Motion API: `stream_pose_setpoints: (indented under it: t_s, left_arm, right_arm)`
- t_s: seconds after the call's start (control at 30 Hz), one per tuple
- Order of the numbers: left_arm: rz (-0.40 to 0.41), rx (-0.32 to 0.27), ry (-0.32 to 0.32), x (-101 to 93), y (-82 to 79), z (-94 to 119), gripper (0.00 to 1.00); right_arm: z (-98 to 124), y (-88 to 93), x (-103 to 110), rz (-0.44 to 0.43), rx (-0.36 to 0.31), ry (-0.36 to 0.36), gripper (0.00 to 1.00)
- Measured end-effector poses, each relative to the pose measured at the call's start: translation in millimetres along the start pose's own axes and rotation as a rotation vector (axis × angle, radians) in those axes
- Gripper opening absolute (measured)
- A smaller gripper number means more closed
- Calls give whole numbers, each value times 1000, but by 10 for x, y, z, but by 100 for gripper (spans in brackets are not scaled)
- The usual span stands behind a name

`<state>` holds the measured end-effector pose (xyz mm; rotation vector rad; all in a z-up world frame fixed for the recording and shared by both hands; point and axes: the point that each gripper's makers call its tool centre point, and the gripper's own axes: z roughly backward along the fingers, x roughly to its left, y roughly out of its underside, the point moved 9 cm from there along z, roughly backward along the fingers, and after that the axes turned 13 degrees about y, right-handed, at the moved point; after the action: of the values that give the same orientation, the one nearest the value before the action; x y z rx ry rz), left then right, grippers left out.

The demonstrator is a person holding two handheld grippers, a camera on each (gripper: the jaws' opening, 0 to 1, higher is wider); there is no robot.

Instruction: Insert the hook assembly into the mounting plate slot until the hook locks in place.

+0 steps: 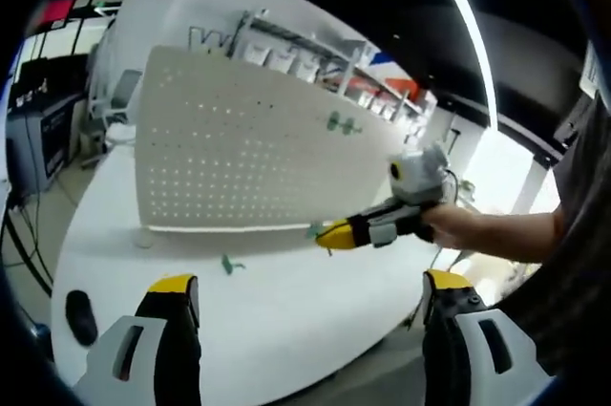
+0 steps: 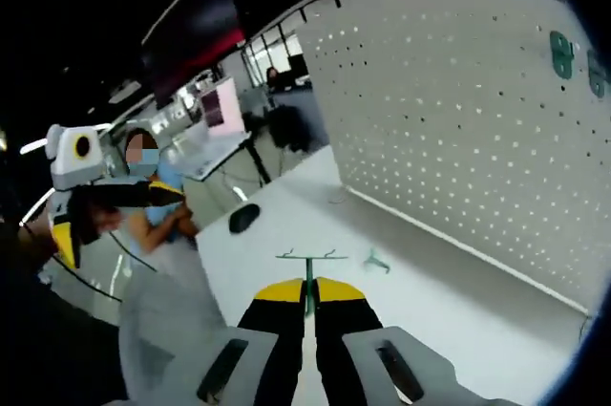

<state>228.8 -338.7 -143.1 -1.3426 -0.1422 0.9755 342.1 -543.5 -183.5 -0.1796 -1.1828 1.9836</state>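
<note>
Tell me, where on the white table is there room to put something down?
The table is bare between the pegboard base and the near edge, right of the loose green hook and away from the black mouse. It is tighter at the pegboard's right foot, where the right gripper holds a green hook.

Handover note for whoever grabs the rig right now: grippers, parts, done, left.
Right gripper: shut on a green hook, held out over the white table short of the pegboard.
Left gripper: open, holding nothing, hanging back at the table's near edge.
Parts: the pegboard stands upright on the table. Two green hooks are already hung near its upper edge. One loose green hook lies on the table in front of the board.
Done: hook picked up.
Left: bring the held hook to the board, push it in until it locks. The loose hook is untouched.
</note>
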Motion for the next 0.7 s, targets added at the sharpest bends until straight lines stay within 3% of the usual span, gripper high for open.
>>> stream_pose_setpoints:
  t_s: [0.27, 0.4, 0.5, 0.7]
  left_arm:
    - [-47, 18, 60, -81, -40, -62, 88]
    - [-72, 25, 82, -105, -71, -92, 83]
    - [-110, 32, 114, -132, -110, -108, 76]
    - [-159, 23, 171, -189, -182, -158, 61]
  right_arm:
    - [240, 31, 168, -55, -4, -73, 1]
    - [337, 68, 313, -129, 16, -165, 1]
    - [384, 80, 383, -154, 13, -200, 1]
    - [470, 59, 552, -294, 35, -322, 1]
